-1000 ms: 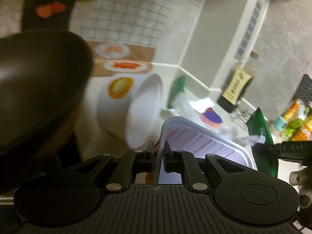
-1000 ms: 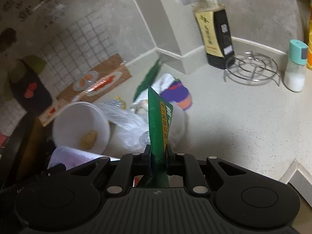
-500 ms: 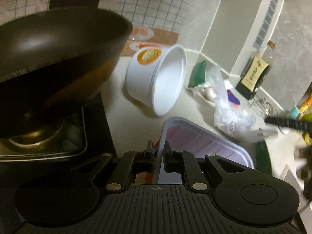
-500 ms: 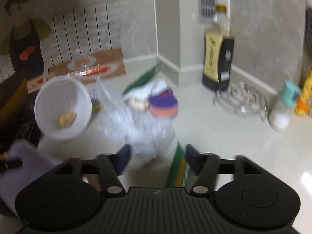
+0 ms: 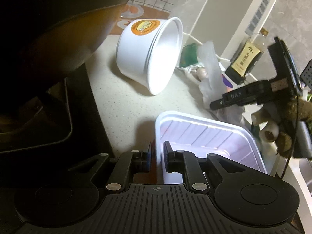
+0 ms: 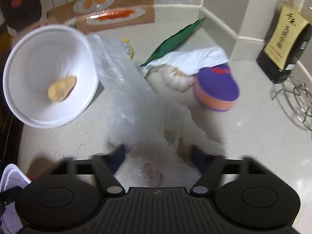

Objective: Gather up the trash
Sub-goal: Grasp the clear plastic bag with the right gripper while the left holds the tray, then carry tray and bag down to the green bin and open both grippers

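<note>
My left gripper [image 5: 157,156] is shut on the rim of a white plastic tray [image 5: 204,134], held just above the counter. My right gripper [image 6: 158,156] is open, its fingers astride a crumpled clear plastic bag [image 6: 132,101]; it also shows in the left wrist view [image 5: 220,103] beside that bag [image 5: 210,68]. A white paper bowl [image 6: 48,74] lies on its side with a food scrap inside; it also shows in the left wrist view [image 5: 150,54]. Beyond the bag lie a green wrapper [image 6: 175,39], white wrapping [image 6: 193,58] and a purple-orange lid [image 6: 216,87].
A dark wok [image 5: 48,29] on a stove fills the left. A dark sauce bottle [image 6: 284,44] and a wire trivet [image 6: 296,105] stand at the right by the wall corner. A placemat [image 6: 109,13] lies at the back.
My right gripper has opened and let go of the green packet, then moved forward and down around the clear plastic bag. My left gripper, still holding the tray, has turned towards the bowl.
</note>
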{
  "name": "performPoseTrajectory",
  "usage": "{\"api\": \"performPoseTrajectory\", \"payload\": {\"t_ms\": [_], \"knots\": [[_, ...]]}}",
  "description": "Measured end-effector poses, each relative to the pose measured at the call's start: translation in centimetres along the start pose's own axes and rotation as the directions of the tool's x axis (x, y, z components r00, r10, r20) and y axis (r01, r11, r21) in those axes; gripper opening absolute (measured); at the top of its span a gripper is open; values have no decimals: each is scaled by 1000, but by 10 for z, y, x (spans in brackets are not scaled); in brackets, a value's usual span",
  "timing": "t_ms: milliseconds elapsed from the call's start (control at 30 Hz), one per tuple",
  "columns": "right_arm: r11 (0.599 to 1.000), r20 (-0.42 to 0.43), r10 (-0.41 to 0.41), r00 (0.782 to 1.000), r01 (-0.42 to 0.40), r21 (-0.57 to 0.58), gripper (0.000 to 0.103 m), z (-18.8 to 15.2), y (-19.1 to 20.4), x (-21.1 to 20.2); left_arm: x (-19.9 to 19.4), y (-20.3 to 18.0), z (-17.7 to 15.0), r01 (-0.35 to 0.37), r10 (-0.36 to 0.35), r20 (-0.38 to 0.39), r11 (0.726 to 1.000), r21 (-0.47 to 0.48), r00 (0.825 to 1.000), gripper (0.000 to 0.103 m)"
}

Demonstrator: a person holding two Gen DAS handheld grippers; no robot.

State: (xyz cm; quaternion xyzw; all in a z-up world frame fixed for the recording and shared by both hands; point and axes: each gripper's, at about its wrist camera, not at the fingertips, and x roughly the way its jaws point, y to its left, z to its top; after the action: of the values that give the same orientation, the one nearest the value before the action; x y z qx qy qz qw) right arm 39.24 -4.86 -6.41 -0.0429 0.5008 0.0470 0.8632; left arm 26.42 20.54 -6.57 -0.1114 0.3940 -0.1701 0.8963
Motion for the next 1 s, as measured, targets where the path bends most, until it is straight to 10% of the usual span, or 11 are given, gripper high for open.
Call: {"api": "performPoseTrajectory", "payload": {"t_ms": [33, 400, 1000], "knots": [[1000, 7, 9, 1000, -9, 0, 21, 3, 4, -5, -1, 2, 0, -15, 15, 5, 1000, -3, 1000, 14], [973, 244, 210, 947, -227, 42, 20, -12, 38, -109, -34, 12, 10, -36, 45, 147, 997, -61, 988, 12], [946, 486, -17, 874, -143, 291, 20, -212, -64, -253, -119, -123, -35, -7, -32, 202, 981, 192, 979, 12]]}}
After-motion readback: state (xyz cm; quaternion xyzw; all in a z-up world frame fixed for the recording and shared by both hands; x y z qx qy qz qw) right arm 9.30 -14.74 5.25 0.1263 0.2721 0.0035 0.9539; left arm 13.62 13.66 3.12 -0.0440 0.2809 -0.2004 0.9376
